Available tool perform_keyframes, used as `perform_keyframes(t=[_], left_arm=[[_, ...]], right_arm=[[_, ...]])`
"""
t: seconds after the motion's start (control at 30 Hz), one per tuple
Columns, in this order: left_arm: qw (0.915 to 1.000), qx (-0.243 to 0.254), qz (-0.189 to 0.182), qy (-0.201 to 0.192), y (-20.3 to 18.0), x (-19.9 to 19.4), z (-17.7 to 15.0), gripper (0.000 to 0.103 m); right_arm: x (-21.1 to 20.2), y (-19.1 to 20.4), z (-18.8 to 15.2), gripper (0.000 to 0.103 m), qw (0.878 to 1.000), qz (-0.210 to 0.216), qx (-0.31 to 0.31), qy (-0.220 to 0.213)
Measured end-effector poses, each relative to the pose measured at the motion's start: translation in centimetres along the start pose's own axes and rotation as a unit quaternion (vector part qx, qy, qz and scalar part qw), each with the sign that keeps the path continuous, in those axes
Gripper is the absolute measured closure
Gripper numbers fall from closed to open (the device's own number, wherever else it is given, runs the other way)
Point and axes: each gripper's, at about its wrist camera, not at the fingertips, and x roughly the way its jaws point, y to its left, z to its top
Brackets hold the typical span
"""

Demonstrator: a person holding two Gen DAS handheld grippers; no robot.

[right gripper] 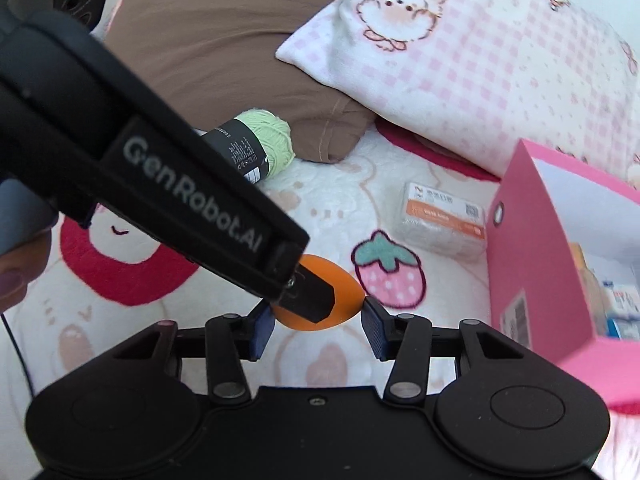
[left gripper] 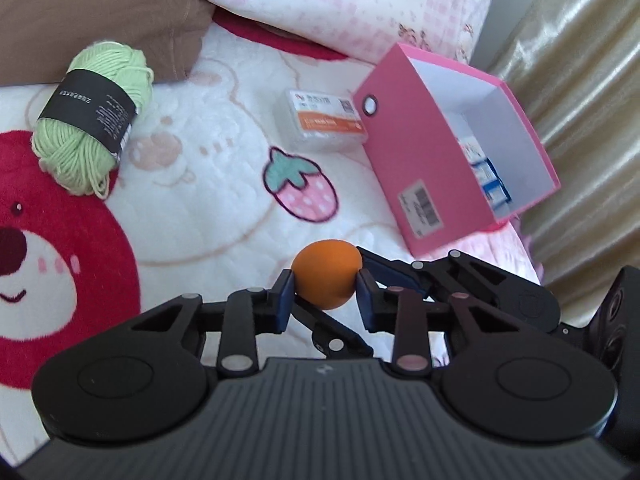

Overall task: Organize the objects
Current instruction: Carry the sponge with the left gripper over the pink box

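We see a bed covered with a white fleece blanket printed with red bear faces and a pink strawberry.

In the left wrist view, the left gripper sits at 6 o'clock, its blue-padded jaws clenched on either side of an orange egg-shaped sponge. The right gripper reaches in from 3 o'clock, and one of its blue pads touches the sponge's right side.

In the right wrist view, the right gripper has its jaws spread to both sides of the same sponge; the right pad touches the sponge's pointed tip, but we cannot tell whether these jaws are gripping it. The left gripper's black body crosses from 10 o'clock and bears pale lettering, "GenRobot.AI".

A ball of green yarn lies at 10 o'clock, wrapped in a black paper band with small white print too fine to read. Near 1 o'clock lies a clear plastic box with a white and orange label; its writing is too small to read. Just beside it at 2 o'clock stands an open pink box with a white inside, a metal-ringed hole in its end and a barcode sticker on its side. Small blue and white packets lie inside.

At 12 o'clock rest a pink checked pillow, printed with a cartoon animal, and a brown cushion. A shiny cream curtain hangs at 3 o'clock.
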Motion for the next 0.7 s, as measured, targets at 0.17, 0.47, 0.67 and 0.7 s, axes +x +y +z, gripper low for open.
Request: perform_keyframes(t=[0.17,0.47,0.67,0.7], left_arm=[[0.9994,0.032,-0.009,-0.001,-3.4,-2.3,-0.6,0.071],[0.9958,0.088,-0.024,-0.005,-10.0,-5.7,0.0,0.072],[0.9927,0.114,-0.039,-0.011,-13.5,-6.9,0.7,0.071],[0.9918,0.121,-0.040,-0.009,-14.0,-7.0,0.8,0.072]], right_arm=[[-4.0,-0.4,-0.1,0.050,1.000,-0.007,0.008,-0.004],[-10.7,-3.5,1.1,0.050,0.999,-0.012,0.044,-0.010],[-14.0,-5.9,1.8,0.050,0.998,-0.010,0.056,-0.018],[-14.4,-6.3,1.8,0.050,0.998,-0.010,0.059,-0.018]])
